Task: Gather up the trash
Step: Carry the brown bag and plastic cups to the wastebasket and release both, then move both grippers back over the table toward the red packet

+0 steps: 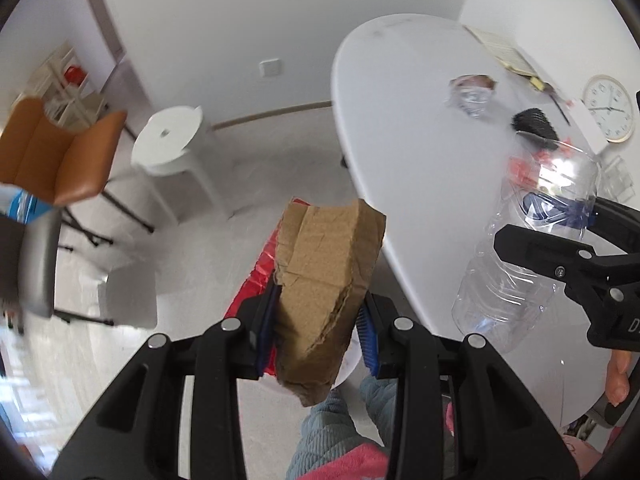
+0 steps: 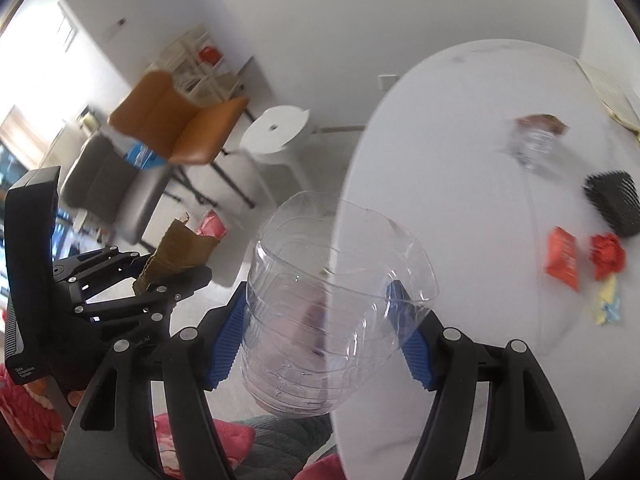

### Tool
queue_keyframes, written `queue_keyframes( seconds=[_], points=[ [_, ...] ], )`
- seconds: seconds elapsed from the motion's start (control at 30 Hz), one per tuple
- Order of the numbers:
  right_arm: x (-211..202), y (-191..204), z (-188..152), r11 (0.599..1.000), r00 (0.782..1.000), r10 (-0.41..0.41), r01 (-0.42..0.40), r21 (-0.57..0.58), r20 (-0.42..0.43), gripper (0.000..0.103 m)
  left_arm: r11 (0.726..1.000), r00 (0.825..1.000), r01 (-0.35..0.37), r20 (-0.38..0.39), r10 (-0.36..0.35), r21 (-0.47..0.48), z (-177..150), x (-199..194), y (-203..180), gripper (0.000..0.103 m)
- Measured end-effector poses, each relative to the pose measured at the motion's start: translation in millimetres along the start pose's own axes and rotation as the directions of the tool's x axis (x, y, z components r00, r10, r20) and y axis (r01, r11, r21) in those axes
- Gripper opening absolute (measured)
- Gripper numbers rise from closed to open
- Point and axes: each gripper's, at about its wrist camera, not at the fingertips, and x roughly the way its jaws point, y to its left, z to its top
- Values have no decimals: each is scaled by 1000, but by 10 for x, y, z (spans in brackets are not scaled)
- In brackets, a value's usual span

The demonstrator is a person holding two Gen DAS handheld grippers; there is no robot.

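L hand-held gripper (image 1: 316, 320): pinched tight on cardboard scrap (image 1: 326, 276), long axis fwd along fingers. R hand-held gripper (image 2: 320, 328): jaws wide, clamping cut plastic bottle (image 2: 332, 304). Remaining wrappers (image 2: 564, 258) on tabletop (image 2: 460, 200), fwd-right of R; R nearer.

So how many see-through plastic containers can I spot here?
2. A large cut-open clear bottle is clamped in the right gripper at the table's edge; a smaller crumpled clear one lies farther back on the table. Others may be hidden.
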Motion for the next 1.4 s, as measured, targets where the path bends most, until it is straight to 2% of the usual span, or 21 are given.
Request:
queue_keyframes(
  seconds=[0.17,0.33,0.43,0.47,0.5,0.57,0.8,0.87,1.0,1.1,1.2,1.3,1.4],
  points=[
    [301,410,37,997,999,-5,1,-74,-51,69,999,1000,-15,-16,15,-52,-202,91,330,34],
    [391,547,32,995,997,-15,8,-102,-73,69,997,1000,-5,-28,3,-72,-295,189,431,35],
    [439,644,39,993,996,-28,19,-118,-79,69,998,999,-1,-33,-1,-66,-347,213,457,50],
    [448,658,32,992,996,-31,21,-122,-80,69,998,999,0,-34,-2,-65,-360,211,463,60],
    [490,689,33,991,996,-35,25,-128,-81,69,998,1000,-5,-28,4,-65,-374,201,474,65],
    [515,695,21,990,995,-43,31,-140,-85,69,998,1000,-11,-22,9,-64,-394,182,483,70],
    [648,742,-17,985,994,-43,26,-168,-100,69,996,999,-35,-28,33,-82,-446,114,599,72],
    [727,759,-47,984,993,-40,19,-178,-111,69,994,998,-59,-19,58,-93,-472,65,651,76],
    [943,795,-112,979,989,-34,3,-206,-146,70,989,995,-101,-4,101,-111,-497,-26,762,77],
    [1082,811,-156,975,985,-42,3,-223,-170,72,983,990,-137,1,138,-122,-511,-79,832,77],
    [1179,812,-175,974,982,-58,15,-228,-182,85,978,988,-155,3,157,-142,-513,-119,892,77],
    [1056,776,-146,974,987,-70,36,-223,-145,91,975,987,-157,18,161,-157,-478,-204,902,77],
    [773,735,-74,976,996,-69,55,-212,-58,97,974,981,-165,76,178,-156,-382,-378,813,78]
  ],
)
